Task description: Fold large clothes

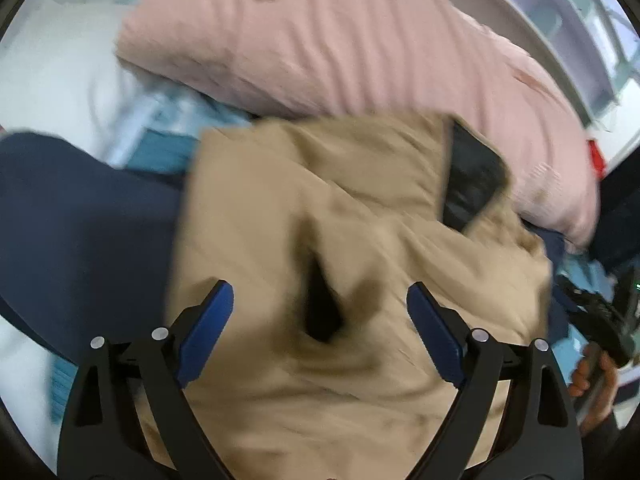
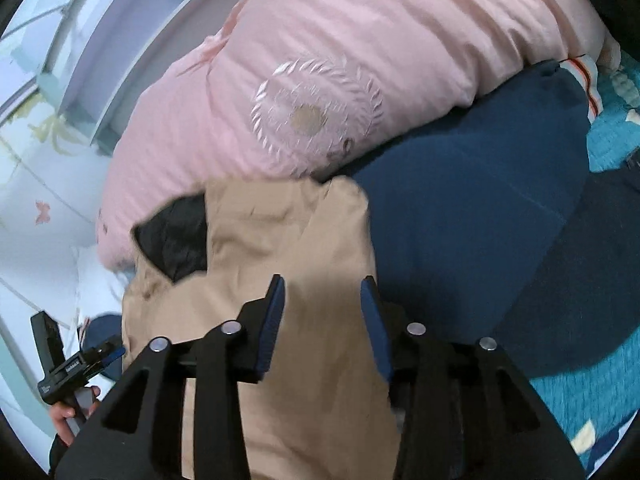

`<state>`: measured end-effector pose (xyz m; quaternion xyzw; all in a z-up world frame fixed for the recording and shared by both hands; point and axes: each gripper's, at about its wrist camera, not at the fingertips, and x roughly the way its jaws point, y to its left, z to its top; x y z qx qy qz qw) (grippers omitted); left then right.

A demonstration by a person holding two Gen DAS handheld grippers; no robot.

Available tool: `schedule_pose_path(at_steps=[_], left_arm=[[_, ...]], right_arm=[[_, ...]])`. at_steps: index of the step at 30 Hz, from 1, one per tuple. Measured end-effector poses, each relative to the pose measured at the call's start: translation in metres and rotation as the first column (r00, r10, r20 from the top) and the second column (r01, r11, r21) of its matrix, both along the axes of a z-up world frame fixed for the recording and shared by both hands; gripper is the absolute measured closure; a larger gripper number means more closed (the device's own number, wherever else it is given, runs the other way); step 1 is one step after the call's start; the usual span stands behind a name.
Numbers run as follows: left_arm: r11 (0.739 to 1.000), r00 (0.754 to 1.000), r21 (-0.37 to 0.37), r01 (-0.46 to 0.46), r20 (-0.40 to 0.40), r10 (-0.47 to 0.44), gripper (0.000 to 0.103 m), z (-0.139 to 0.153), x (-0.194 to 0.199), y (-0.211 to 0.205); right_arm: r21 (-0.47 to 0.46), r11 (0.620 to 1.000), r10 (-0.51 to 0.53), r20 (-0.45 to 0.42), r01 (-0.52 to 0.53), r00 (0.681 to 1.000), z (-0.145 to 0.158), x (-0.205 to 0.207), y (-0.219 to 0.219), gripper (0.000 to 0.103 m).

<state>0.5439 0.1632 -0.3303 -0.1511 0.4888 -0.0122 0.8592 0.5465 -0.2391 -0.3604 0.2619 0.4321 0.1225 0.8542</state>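
Both the left tongs (image 1: 320,304) and right tongs (image 2: 322,300) gape empty above the tan garment (image 1: 320,220), which lies crumpled directly beneath them, a pink quilt (image 1: 340,40) beyond.

1. Bed: teal patterned sheet (image 2: 608,364), bare at the right edge in the right wrist view.
2. Pink quilt (image 2: 360,60), bunched along the far side, embroidered wreath on it.
3. Navy garment (image 2: 472,208) spread on the sheet, far edge tucked under the quilt.
4. Tan coat (image 1: 320,208) with black lining (image 1: 472,176), partly on the navy garment, touching the quilt.
5. White bedding (image 1: 52,80) at the left in the left wrist view.
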Motion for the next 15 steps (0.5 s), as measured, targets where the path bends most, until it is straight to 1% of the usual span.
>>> schedule_pose_path(at_steps=[3,4,5,7,9,12,14,15], left_arm=[[0.999,1.000,0.040,-0.022,-0.015,0.023,0.014,0.001,0.013,0.019],[0.998,0.998,0.041,-0.038,-0.038,0.040,0.014,-0.002,0.020,0.027],[0.998,0.997,0.039,-0.057,-0.051,0.059,0.014,-0.004,0.028,0.037],[0.995,0.992,0.026,-0.096,-0.074,0.098,0.014,-0.012,0.041,0.050],[0.992,0.985,0.012,-0.129,-0.112,0.130,0.014,-0.019,0.055,0.060],[0.989,0.977,-0.026,-0.143,-0.166,0.136,0.014,-0.032,0.061,0.073],[0.987,0.972,-0.037,-0.154,-0.183,0.145,0.014,-0.036,0.067,0.075],[0.987,0.971,-0.038,-0.157,-0.188,0.148,0.014,-0.038,0.070,0.075]], right_arm=[[-0.005,0.999,-0.032,-0.025,0.032,0.999,-0.006,0.011,-0.008,0.046],[0.003,0.999,-0.039,-0.033,0.039,0.999,-0.007,0.015,-0.012,0.039],[0.008,0.999,-0.044,-0.039,0.045,0.998,-0.008,0.020,-0.013,0.038],[0.030,0.999,-0.040,-0.055,0.041,0.998,-0.011,0.029,-0.015,0.038],[0.019,0.999,-0.040,-0.068,0.041,0.997,-0.014,0.036,-0.015,0.038],[0.013,0.999,-0.032,-0.079,0.033,0.996,-0.017,0.041,-0.013,0.038],[0.036,0.999,-0.018,-0.097,0.022,0.995,-0.020,0.048,-0.013,0.038],[0.029,0.999,-0.014,-0.116,0.018,0.993,-0.023,0.052,-0.011,0.038]])
